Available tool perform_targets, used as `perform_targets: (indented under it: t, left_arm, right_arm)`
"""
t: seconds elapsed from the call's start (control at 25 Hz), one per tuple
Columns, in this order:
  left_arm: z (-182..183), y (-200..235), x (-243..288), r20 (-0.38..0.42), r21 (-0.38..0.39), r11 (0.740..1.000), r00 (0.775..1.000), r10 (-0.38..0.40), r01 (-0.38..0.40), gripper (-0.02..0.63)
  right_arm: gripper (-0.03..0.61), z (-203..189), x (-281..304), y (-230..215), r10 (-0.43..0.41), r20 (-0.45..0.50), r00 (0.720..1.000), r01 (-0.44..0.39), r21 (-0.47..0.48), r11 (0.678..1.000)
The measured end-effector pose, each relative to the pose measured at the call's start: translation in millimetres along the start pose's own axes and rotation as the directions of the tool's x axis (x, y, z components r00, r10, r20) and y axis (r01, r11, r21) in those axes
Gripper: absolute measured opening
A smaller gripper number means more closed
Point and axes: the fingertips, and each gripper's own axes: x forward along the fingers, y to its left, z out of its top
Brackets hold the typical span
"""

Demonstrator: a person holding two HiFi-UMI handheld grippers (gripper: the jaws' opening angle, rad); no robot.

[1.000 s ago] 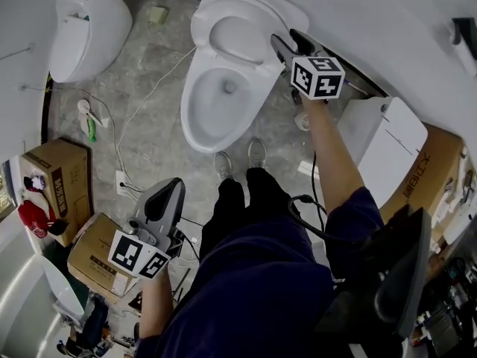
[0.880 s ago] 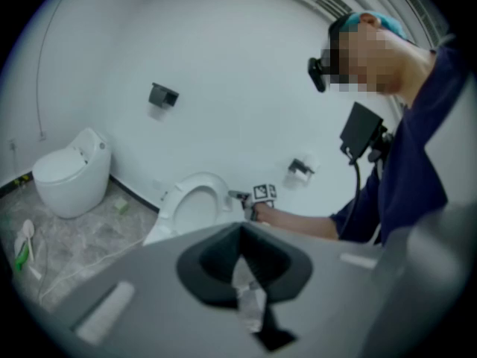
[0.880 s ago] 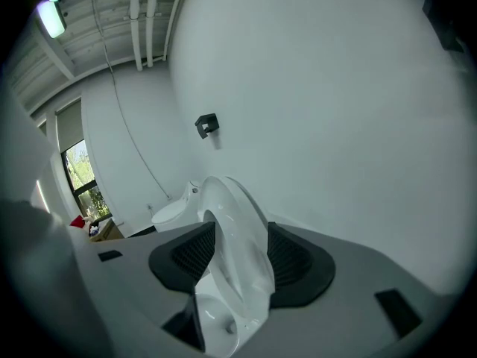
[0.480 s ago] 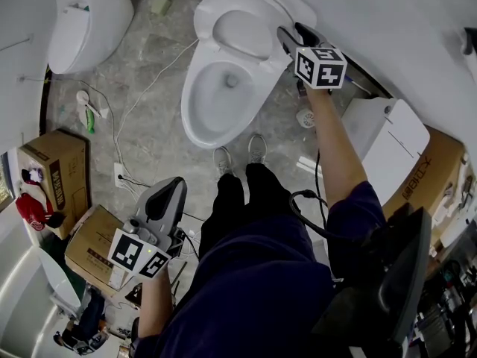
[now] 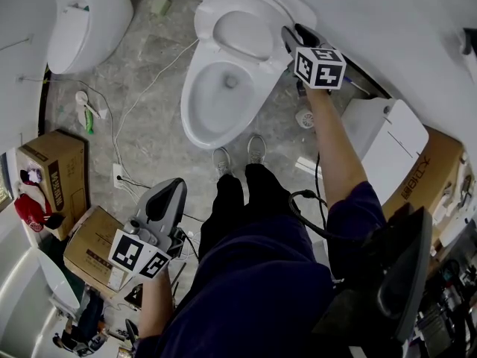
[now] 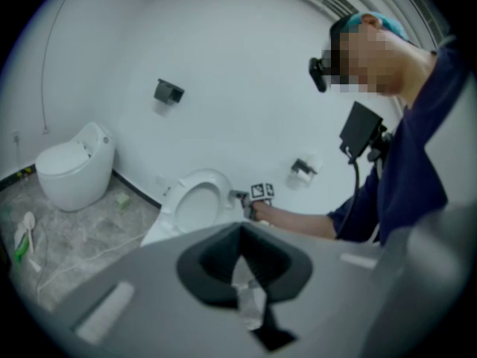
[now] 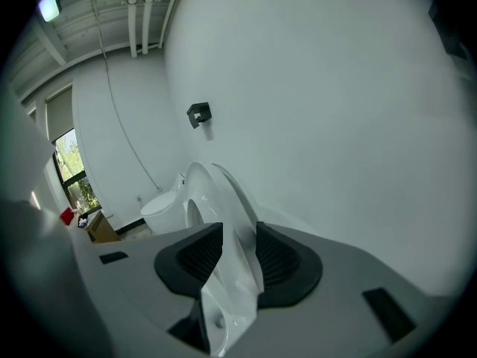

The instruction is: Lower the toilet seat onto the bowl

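Note:
A white toilet (image 5: 212,118) stands on the stone floor with its seat (image 5: 240,34) raised towards the wall. My right gripper (image 5: 292,37) is at the seat's right edge. In the right gripper view the seat's rim (image 7: 216,192) runs between the dark pads (image 7: 195,253), which press on it from both sides; the jaws have just been closing on it. My left gripper (image 5: 168,196) hangs low beside my leg, far from the toilet, with its pads (image 6: 212,263) together and nothing held. The left gripper view shows the toilet (image 6: 195,200) and the right gripper (image 6: 240,198) from a distance.
A second white toilet (image 5: 88,24) stands at the far left. Cardboard boxes (image 5: 56,170) and cables (image 5: 149,88) lie on the floor at left. A white panel (image 5: 384,148) leans at right. My shoes (image 5: 238,155) are just in front of the bowl.
The right gripper has edged a little further onto the seat's right edge and its jaws have narrowed around the rim. The left gripper has kept still.

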Motion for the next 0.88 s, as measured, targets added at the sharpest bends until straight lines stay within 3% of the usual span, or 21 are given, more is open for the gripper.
perform_targets:
  t: [0.88]
  left_arm:
    - [-15, -3, -22, 0.035, -0.017, 0.999, 0.998, -0.046, 0.046, 0.003]
  right_arm:
    - [0.112, -15, -26, 38, 0.011, -0.035, 0.999, -0.013, -0.052, 0.999]
